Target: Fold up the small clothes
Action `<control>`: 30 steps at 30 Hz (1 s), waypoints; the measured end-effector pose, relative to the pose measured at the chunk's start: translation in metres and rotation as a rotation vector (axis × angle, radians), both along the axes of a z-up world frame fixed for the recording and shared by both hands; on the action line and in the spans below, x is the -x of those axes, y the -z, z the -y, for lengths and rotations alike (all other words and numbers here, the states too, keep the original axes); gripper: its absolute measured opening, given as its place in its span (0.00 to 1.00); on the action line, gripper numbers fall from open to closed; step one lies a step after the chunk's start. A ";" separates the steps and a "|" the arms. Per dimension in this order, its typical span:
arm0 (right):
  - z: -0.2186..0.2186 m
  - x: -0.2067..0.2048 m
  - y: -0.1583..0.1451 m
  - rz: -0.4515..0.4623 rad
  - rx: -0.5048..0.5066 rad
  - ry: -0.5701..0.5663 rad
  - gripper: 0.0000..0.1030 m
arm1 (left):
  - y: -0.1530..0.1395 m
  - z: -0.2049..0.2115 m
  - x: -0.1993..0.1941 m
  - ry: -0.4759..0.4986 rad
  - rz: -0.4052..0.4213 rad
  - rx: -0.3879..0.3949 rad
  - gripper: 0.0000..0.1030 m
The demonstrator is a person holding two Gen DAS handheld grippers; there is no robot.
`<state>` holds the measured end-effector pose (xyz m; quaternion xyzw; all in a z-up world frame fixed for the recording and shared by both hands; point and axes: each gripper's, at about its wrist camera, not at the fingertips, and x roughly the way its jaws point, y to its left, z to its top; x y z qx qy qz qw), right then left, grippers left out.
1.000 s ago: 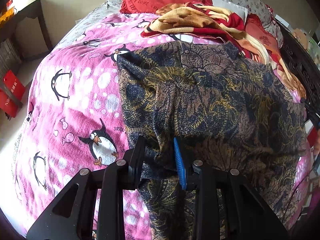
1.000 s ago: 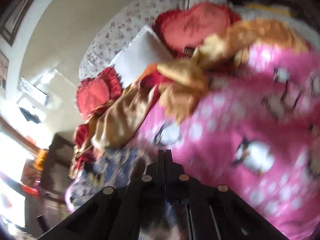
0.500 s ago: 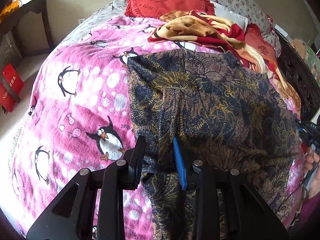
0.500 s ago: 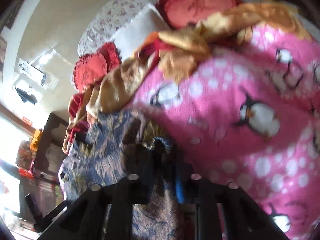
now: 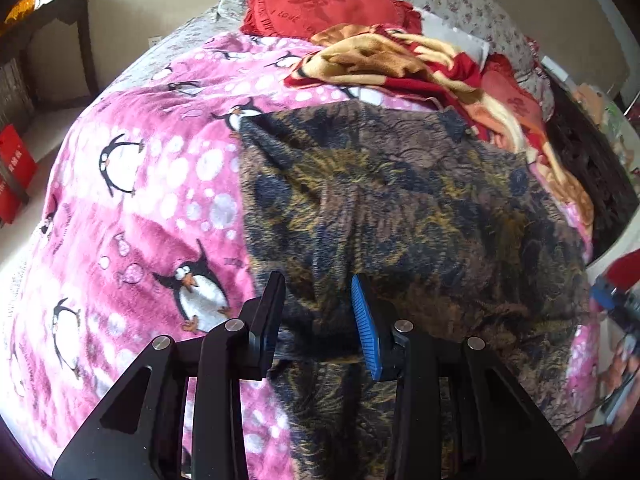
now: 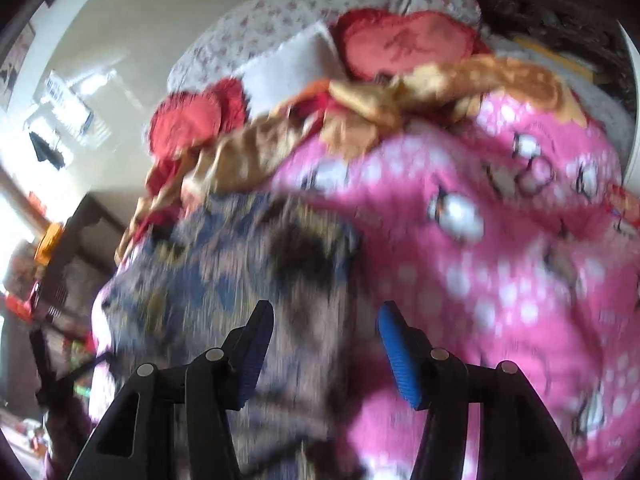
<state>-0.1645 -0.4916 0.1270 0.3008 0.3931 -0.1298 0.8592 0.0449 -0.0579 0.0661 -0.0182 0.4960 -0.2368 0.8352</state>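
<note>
A dark brown and blue patterned garment (image 5: pixel 400 208) lies folded over on the pink penguin blanket (image 5: pixel 152 184). My left gripper (image 5: pixel 318 292) has its jaws partly apart with a fold of the garment's near edge between them. In the blurred right wrist view the same garment (image 6: pixel 240 272) lies below my right gripper (image 6: pixel 324 320), whose jaws stand wide apart and hold nothing.
A red and gold crumpled blanket (image 5: pixel 404 64) and a red heart cushion (image 5: pixel 320 4) lie at the head of the bed. A dark side table (image 5: pixel 48 40) and a red box (image 5: pixel 12 172) stand to the left. Dark furniture (image 5: pixel 588 168) borders the right side.
My right gripper was shut and has opened wide, letting go of the garment. My left gripper's jaws have spread a little. The garment's top layer has settled flat.
</note>
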 end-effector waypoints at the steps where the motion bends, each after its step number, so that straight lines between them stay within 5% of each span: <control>1: -0.002 0.004 0.005 -0.013 -0.017 -0.009 0.51 | -0.001 0.001 0.001 0.003 -0.001 0.017 0.34; 3: -0.007 0.006 0.020 -0.032 -0.074 -0.024 0.51 | 0.001 0.005 0.001 0.004 -0.010 0.028 0.56; 4: -0.011 0.005 0.027 -0.043 -0.100 -0.042 0.46 | 0.003 0.007 0.002 0.004 -0.011 0.024 0.58; 6: -0.022 0.002 0.031 -0.081 -0.054 -0.075 0.24 | 0.009 0.013 0.003 0.008 -0.012 -0.010 0.58; 9: -0.031 0.000 0.035 -0.146 0.071 -0.069 0.20 | 0.019 0.021 0.005 0.012 0.004 -0.108 0.58; 13: -0.033 0.004 0.030 -0.134 0.079 -0.054 0.20 | 0.011 0.015 0.016 0.023 0.023 -0.122 0.58; 17: -0.036 0.031 0.008 -0.094 -0.006 -0.067 0.32 | -0.001 -0.007 0.037 0.034 0.026 -0.101 0.58; 23: -0.060 0.106 -0.020 -0.096 -0.126 -0.246 0.49 | -0.007 -0.041 0.086 0.067 -0.019 -0.077 0.58; 30: -0.116 0.187 0.002 -0.250 -0.021 -0.340 0.59 | -0.002 -0.075 0.165 0.164 -0.069 -0.126 0.58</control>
